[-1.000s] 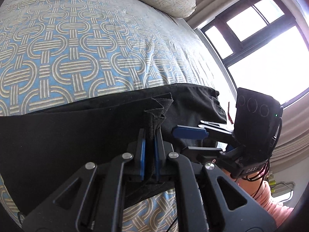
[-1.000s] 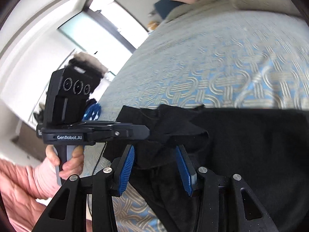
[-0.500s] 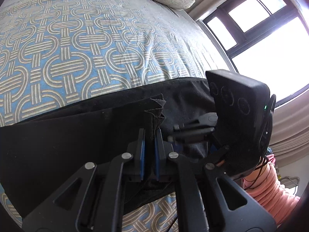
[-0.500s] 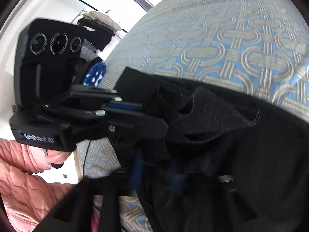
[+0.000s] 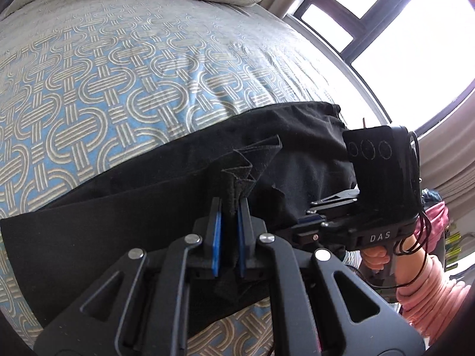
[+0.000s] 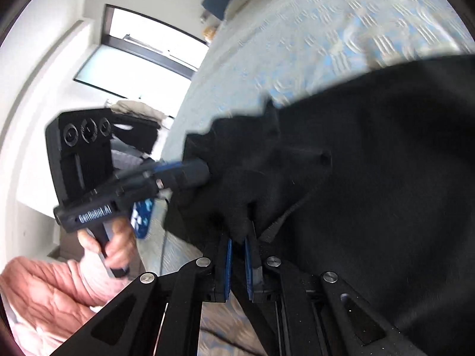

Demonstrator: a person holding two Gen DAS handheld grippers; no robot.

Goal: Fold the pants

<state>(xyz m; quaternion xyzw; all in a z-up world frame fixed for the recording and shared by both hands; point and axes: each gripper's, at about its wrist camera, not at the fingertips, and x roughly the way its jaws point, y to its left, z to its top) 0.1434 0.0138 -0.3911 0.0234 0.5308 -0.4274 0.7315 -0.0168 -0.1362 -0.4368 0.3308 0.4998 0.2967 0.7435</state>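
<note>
Left tool point(image 5: 229, 207) clamped on bunched edge of black pants point(image 5: 148, 195); right tool point(image 6: 239, 243) clamped on same edge just beside it, patterned bed point(image 5: 118, 74) stretching beyond both.

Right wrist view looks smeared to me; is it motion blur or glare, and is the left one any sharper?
Right wrist view: motion blur smears the bedspread and the black pants; no glare there. Left wrist view: sharp on the bedspread and pants; only the window is blown out white.

Black pants point(image 5: 148, 213), blue-and-beige interlocking-loop bedspread point(image 5: 118, 74)
</note>
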